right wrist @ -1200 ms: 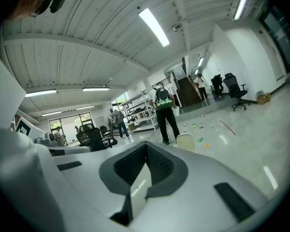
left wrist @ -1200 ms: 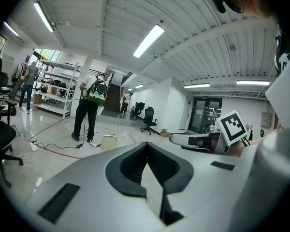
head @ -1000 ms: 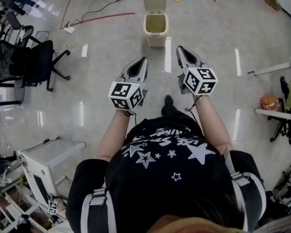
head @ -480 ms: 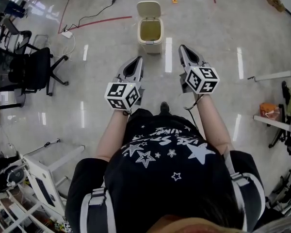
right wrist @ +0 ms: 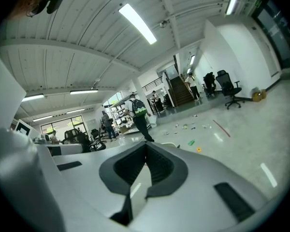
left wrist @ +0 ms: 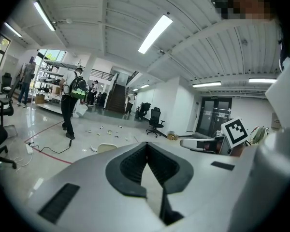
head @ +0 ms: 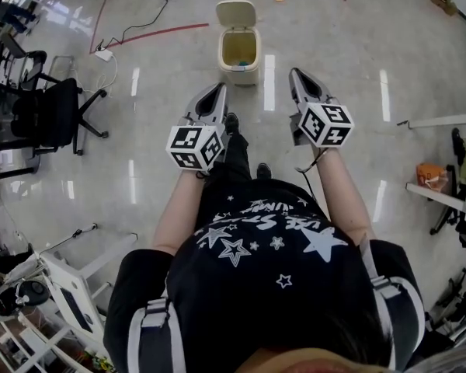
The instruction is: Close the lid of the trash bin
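In the head view a cream trash bin [head: 239,51] stands on the floor ahead, its lid [head: 237,12] swung up and back so the inside shows. My left gripper [head: 217,91] and right gripper [head: 298,74] are held out side by side, short of the bin and apart from it. Both have their jaws shut with nothing between them. The left gripper view looks along the shut left gripper [left wrist: 146,144], with the raised lid [left wrist: 106,148] just past its edge. The right gripper view shows the shut right gripper [right wrist: 146,145].
Black office chairs [head: 40,116] stand at the left, near a power strip with cable [head: 103,54] and a red floor line [head: 157,31]. A white table [head: 449,186] with an orange packet [head: 432,166] is at right. My shoe [head: 231,122] is stepping forward. A walking person [left wrist: 71,100] is far off.
The person has walked towards the bin, which now sits slightly nearer and lower in the head view. A foot has swung forward between the grippers. Both grippers stay shut.
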Action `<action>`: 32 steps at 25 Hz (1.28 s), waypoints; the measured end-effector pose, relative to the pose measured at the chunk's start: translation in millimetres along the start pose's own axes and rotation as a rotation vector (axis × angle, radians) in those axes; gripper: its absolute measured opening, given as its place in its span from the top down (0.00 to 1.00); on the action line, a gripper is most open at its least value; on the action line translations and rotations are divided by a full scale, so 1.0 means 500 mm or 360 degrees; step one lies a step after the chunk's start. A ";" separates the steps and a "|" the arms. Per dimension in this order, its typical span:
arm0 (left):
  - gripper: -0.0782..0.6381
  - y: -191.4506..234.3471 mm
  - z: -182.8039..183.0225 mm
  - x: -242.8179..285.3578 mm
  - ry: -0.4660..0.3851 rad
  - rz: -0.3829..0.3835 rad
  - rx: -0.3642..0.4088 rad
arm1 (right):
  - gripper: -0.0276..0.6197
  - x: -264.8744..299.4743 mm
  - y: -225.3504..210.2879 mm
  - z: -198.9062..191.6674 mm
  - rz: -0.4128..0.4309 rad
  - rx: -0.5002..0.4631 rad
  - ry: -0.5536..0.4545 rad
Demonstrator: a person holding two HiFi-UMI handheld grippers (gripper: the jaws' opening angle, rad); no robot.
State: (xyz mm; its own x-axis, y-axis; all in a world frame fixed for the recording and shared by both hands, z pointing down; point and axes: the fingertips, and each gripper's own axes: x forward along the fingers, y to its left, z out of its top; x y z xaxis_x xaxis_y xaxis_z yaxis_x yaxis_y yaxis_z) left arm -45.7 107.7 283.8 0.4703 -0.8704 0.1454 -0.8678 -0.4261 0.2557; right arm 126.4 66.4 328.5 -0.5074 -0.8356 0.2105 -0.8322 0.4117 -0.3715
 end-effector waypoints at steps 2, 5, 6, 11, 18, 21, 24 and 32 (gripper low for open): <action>0.88 0.014 0.000 0.015 0.0002 -0.0014 -0.0006 | 0.95 0.016 -0.004 0.002 -0.0015 0.0001 0.0004; 0.88 0.046 0.002 0.045 0.0011 -0.0026 -0.0028 | 0.95 0.049 -0.006 0.011 -0.0030 -0.0012 0.0013; 0.88 0.060 0.004 0.057 0.0014 -0.0028 -0.0038 | 0.95 0.064 -0.008 0.014 -0.0033 -0.0021 0.0019; 0.88 0.127 0.016 0.131 0.0039 -0.0059 -0.0067 | 0.95 0.149 -0.031 0.035 -0.0086 -0.0031 0.0042; 0.88 0.236 0.053 0.240 0.0092 -0.0121 -0.0073 | 0.95 0.282 -0.052 0.081 -0.0178 -0.0013 0.0035; 0.88 0.277 0.053 0.279 0.0122 -0.0151 -0.0094 | 0.95 0.332 -0.062 0.082 -0.0221 0.0005 0.0058; 0.88 0.315 0.053 0.319 0.0148 -0.0168 -0.0118 | 0.95 0.380 -0.070 0.078 -0.0254 0.0019 0.0084; 0.88 0.399 0.046 0.383 0.0230 -0.0224 -0.0155 | 0.95 0.473 -0.076 0.067 -0.0329 0.0054 0.0133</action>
State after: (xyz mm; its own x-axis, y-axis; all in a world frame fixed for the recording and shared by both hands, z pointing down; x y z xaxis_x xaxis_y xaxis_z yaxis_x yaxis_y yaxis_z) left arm -132.6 -149.6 340.6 0.6098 -0.7568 0.2354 -0.7757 -0.5088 0.3733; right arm 45.3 -159.1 362.3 -0.3445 -0.8674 0.3590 -0.9132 0.2209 -0.3425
